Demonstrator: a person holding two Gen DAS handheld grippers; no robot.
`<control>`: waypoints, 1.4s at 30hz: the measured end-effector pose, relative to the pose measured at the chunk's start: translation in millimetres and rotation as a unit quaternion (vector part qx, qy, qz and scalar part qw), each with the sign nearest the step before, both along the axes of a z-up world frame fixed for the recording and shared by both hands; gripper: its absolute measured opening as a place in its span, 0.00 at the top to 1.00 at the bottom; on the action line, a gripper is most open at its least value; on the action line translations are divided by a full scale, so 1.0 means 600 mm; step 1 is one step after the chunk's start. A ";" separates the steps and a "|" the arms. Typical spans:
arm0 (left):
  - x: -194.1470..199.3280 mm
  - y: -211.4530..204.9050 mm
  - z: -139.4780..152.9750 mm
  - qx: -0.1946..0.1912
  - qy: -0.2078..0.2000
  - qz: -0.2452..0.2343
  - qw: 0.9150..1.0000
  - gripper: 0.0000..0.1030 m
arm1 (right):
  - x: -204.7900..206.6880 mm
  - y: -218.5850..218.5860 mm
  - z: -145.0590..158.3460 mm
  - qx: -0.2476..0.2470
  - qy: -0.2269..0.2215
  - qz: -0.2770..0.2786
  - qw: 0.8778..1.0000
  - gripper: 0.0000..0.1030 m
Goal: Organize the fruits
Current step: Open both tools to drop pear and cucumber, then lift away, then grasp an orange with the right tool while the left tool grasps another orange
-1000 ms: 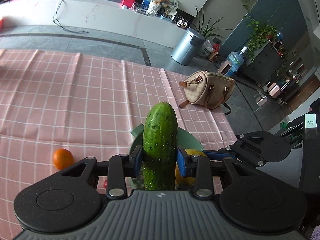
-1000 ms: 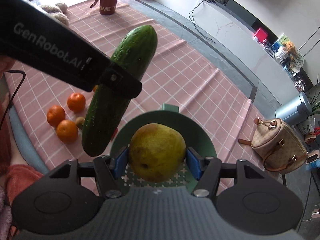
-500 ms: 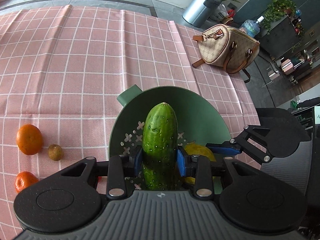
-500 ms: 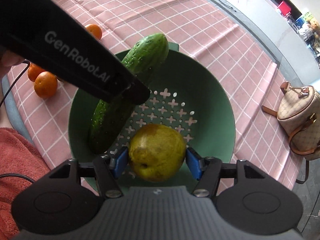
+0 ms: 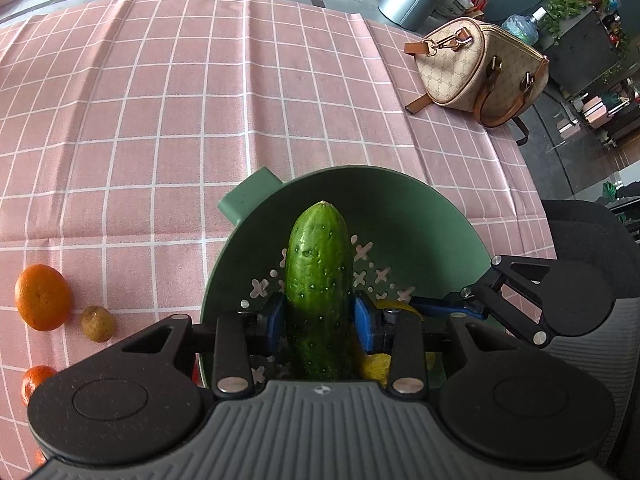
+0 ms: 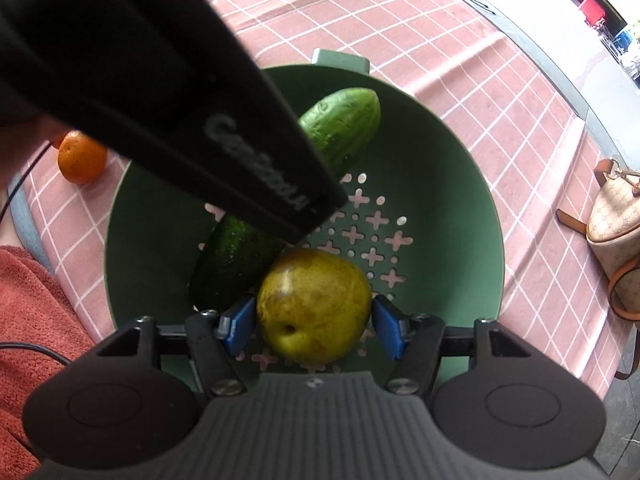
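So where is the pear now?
In the right wrist view, the pear sits between the right tool pads, inside the green colander, beside the cucumber.
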State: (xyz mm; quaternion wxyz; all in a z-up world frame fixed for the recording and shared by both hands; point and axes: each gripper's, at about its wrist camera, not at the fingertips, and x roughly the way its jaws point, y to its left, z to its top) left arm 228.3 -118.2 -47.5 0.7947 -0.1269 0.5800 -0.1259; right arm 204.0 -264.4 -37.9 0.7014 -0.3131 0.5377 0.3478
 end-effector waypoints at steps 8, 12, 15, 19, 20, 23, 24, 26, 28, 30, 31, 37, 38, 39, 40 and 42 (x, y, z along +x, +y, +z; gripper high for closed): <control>-0.003 -0.015 0.008 0.045 -0.013 -0.032 0.998 0.38 | -0.006 0.006 0.019 0.000 -0.005 -0.011 1.000 0.29; -0.022 -0.014 0.029 0.051 -0.028 -0.043 0.997 0.38 | -0.015 0.013 0.038 -0.001 -0.020 -0.018 1.000 0.27; -0.045 -0.008 0.057 0.047 -0.051 -0.059 0.996 0.38 | -0.023 0.018 0.056 0.010 -0.030 -0.034 0.999 0.27; -0.083 0.018 0.100 0.053 -0.094 -0.068 0.992 0.38 | -0.046 0.019 0.092 0.054 -0.049 -0.075 0.995 0.27; -0.094 0.027 0.113 0.054 -0.106 -0.072 0.990 0.38 | -0.054 0.021 0.100 0.066 -0.054 -0.084 0.993 0.27; -0.125 0.059 0.140 0.064 -0.132 -0.078 0.986 0.38 | -0.078 0.018 0.122 0.114 -0.064 -0.116 0.985 0.28; -0.135 0.069 0.147 0.069 -0.141 -0.081 0.984 0.38 | -0.088 0.022 0.129 0.129 -0.065 -0.124 0.982 0.28; -0.154 0.091 0.159 0.083 -0.151 -0.083 0.982 0.38 | -0.110 0.032 0.142 0.155 -0.073 -0.134 0.976 0.28; -0.171 0.110 0.166 0.093 -0.156 -0.087 0.980 0.38 | -0.133 0.049 0.159 0.175 -0.076 -0.143 0.971 0.28; -0.189 0.131 0.168 0.102 -0.154 -0.093 0.978 0.38 | -0.155 0.067 0.164 0.194 -0.076 -0.151 0.966 0.28; -0.196 0.140 0.167 0.104 -0.151 -0.097 0.978 0.38 | -0.164 0.076 0.164 0.203 -0.076 -0.154 0.964 0.28; -0.229 0.182 0.127 0.125 -0.119 -0.117 0.978 0.38 | -0.194 0.129 0.120 0.216 -0.038 -0.167 0.961 0.35; -0.233 0.186 0.120 0.128 -0.116 -0.118 0.978 0.38 | -0.199 0.138 0.110 0.215 -0.034 -0.166 0.962 0.37; -0.238 0.192 0.109 0.131 -0.114 -0.119 0.978 0.38 | -0.204 0.147 0.102 0.212 -0.031 -0.165 0.963 0.38; -0.242 0.196 0.101 0.129 -0.112 -0.121 0.978 0.38 | -0.209 0.156 0.095 0.208 -0.030 -0.165 0.964 0.39; -0.250 0.206 0.083 0.119 -0.110 -0.131 0.978 0.38 | -0.220 0.171 0.078 0.202 -0.028 -0.163 0.965 0.39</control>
